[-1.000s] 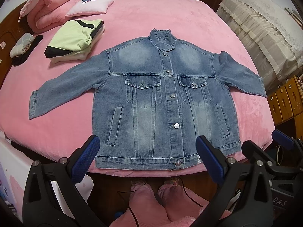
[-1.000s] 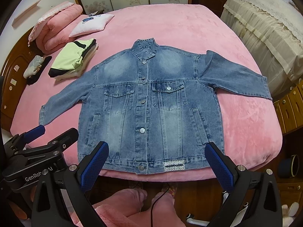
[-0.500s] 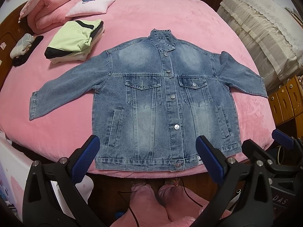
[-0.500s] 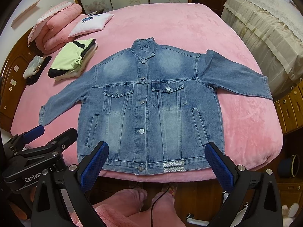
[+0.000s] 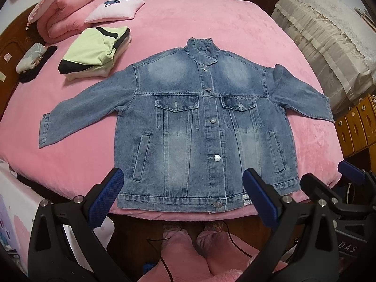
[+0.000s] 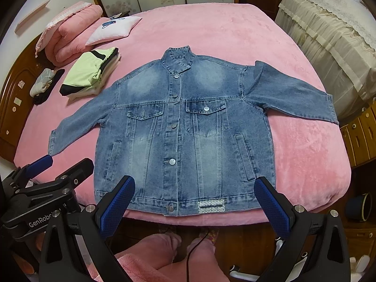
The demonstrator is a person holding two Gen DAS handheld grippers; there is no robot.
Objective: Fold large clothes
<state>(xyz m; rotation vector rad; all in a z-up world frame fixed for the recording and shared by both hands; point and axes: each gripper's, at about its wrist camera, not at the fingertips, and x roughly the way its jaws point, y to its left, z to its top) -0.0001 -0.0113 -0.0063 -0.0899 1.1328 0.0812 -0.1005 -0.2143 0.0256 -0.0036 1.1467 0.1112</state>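
Both of my grippers, left gripper (image 5: 181,196) and right gripper (image 6: 195,202), hover spread apart, empty, near the hem. My denim jacket (image 5: 199,127) lies flat, buttoned, on the pink bed (image 5: 188,21).

Even, soft indoor lighting is recorded; shadows are faint. Focus is sharp centrally. Strong fisheye curvature and dark vignetting are noted at all corners.

A jacket (image 5: 204,127) lies spread flat on the bed (image 5: 211,18), hem at the near edge. Folded clothes (image 5: 94,51) sit far left, pillows (image 5: 115,10) behind them.
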